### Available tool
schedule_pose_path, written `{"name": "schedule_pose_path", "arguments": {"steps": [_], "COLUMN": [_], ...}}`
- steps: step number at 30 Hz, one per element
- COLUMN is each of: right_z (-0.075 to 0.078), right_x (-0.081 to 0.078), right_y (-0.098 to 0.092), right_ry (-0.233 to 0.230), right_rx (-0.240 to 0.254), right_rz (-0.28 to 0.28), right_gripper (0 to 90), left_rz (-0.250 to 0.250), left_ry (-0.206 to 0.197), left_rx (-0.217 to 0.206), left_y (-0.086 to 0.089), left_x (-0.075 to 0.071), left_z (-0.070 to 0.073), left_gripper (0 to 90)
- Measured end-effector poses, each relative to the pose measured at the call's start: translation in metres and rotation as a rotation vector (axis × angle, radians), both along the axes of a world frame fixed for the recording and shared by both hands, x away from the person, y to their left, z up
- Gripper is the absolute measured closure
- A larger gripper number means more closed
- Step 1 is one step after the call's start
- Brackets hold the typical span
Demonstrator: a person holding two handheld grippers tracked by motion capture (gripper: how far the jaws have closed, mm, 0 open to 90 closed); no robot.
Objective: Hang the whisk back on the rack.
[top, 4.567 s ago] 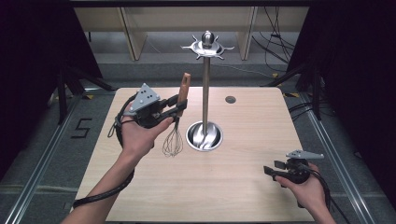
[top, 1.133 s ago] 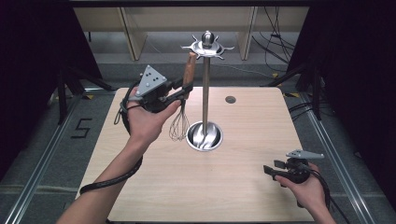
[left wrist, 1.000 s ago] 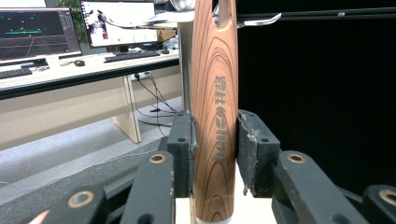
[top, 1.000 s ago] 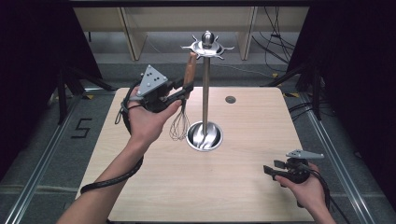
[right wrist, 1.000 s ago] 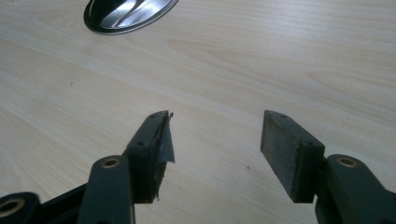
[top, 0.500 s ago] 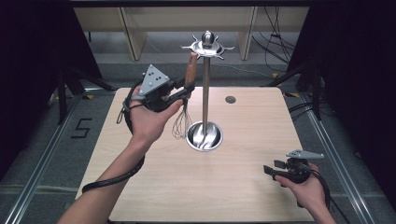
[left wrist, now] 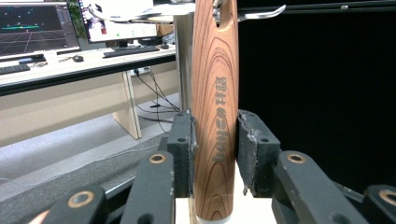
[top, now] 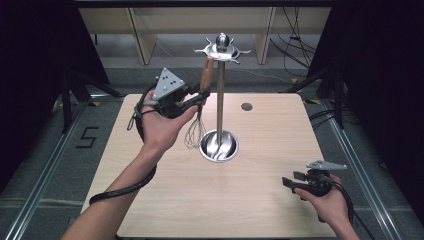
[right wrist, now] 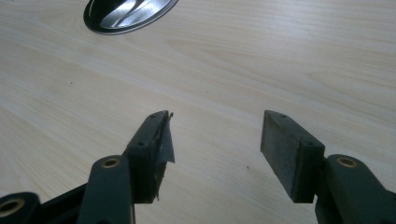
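While the left tongs (top: 202, 95) grip the whisk (top: 197, 112) by its wooden handle (left wrist: 215, 112), the whisk hangs upright just beside the pole of the utensil stand (top: 220, 100). Left gripper view: both pads press on the handle's sides, about the lower half of its length; printed lettering runs along the wood between them. Handle top has a slotted hole, and it sits right at one of the stand's metal hook arms (left wrist: 261, 13); whether the hook has entered the slot cannot be told. High view: handle top reaches the star-shaped crown of hooks (top: 221, 49); wire loops (top: 194, 134) hang clear above the bench (top: 150, 200), just left of the stand's round mirrored base (top: 219, 146).

Right tongs (top: 286, 182) held low over the near right corner of the bench, well apart from stand and whisk. Right gripper view: jaws wide, nothing between the pads (right wrist: 292, 154), bare wood below; left pad carries a loose flap of lining (right wrist: 167, 142). Edge of the stand's base shows at top left of that view.

Small dark round mark (top: 246, 106) on the bench right of the pole.
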State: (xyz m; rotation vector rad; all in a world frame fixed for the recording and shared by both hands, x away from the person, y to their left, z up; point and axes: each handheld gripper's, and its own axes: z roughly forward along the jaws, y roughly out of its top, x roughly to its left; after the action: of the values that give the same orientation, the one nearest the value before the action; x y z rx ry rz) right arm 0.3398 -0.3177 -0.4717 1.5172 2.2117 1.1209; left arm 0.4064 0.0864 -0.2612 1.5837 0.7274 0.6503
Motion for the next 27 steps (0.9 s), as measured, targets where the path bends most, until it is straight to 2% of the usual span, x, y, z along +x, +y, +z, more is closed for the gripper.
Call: {"name": "schedule_pose_path", "arguments": {"steps": [15, 17, 19, 24, 27], "right_z": [-0.001, -0.002, -0.001, -0.002, -0.002], "right_x": [0.000, 0.001, 0.000, 0.002, 0.001], "right_y": [0.001, 0.001, 0.000, -0.001, -0.001], "right_ry": [0.004, 0.002, 0.015, -0.004, 0.003], "right_rx": [0.010, 0.000, 0.011, 0.006, 0.003], "right_rz": [0.000, -0.002, -0.004, 0.009, 0.004], "right_gripper": [43.2, 43.1, 43.1, 43.1, 43.1], "left_rz": [0.015, 0.017, 0.015, 0.012, 0.012], "left_ry": [0.017, 0.025, 0.027, 0.033, 0.032], "left_rx": [0.020, 0.027, 0.031, 0.037, 0.038], "left_y": [-0.008, -0.008, -0.009, -0.010, -0.011], "left_x": [0.008, 0.010, 0.011, 0.014, 0.014], "left_z": [0.000, -0.001, -0.002, -0.004, -0.004], "left_gripper": [68.1, 68.1, 68.1, 68.1, 67.9]}}
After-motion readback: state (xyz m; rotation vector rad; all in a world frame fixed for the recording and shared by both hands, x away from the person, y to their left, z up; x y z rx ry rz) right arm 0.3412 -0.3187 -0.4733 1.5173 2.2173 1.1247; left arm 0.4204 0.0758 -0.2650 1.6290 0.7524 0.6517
